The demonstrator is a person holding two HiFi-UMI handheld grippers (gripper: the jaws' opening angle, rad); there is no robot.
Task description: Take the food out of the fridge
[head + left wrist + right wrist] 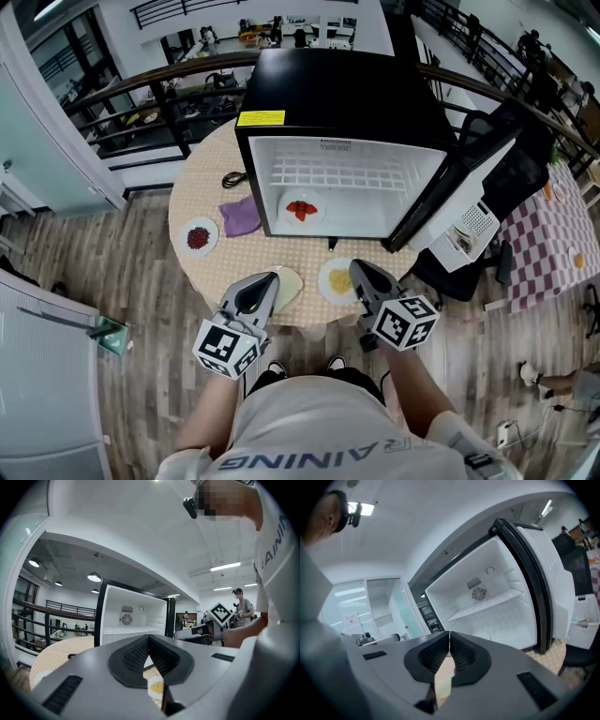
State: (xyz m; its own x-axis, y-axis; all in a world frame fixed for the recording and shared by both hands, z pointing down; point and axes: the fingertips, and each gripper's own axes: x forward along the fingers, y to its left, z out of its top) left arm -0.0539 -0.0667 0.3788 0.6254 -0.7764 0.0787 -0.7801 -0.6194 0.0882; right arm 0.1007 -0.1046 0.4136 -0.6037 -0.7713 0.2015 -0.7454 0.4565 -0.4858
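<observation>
Food plates (198,237) sit on the table (225,267), but the red food (301,209) is still in the fridge (337,84) mid-frame, and the left gripper (269,279) and right gripper (355,267) are both clenched empty.

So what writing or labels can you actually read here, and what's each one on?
"AINING": on the person's white shirt, letters reversed in the head view, start of the word cut off.
Yellow label on the fridge top: print too small to read.
Paper sign on the glass wall, right gripper view: too blurred to read.
Left marker cube, right marker cube: square patterns only, no words.
</observation>
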